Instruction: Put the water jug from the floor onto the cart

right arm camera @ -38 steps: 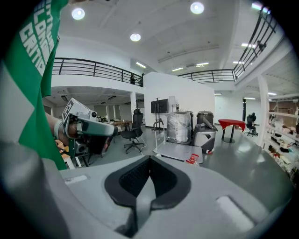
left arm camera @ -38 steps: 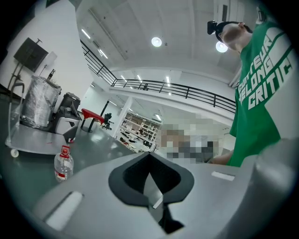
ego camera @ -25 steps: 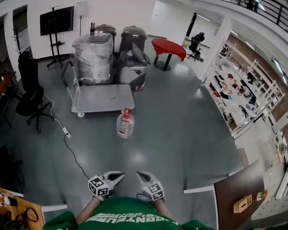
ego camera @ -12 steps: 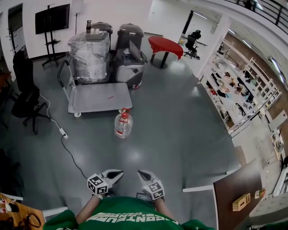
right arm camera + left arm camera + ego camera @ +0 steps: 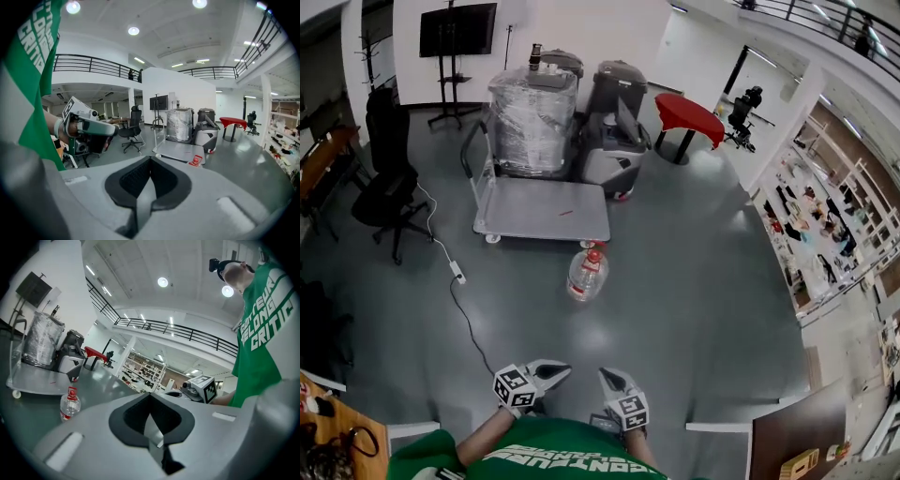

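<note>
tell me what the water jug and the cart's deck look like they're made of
Water jug: clear plastic by the look, its body see-through and glossy; the red cap is probably plastic too. Cart: a flat, matte grey deck, likely painted metal or coated board, which I can't settle from here.

The left gripper (image 5: 551, 372) and right gripper (image 5: 612, 379) hang side by side low before the chest. Their tips angle toward each other, and both have jaws closed on nothing. The left forearm (image 5: 478, 448) and right forearm (image 5: 639, 448) are tucked close to the torso.
</note>
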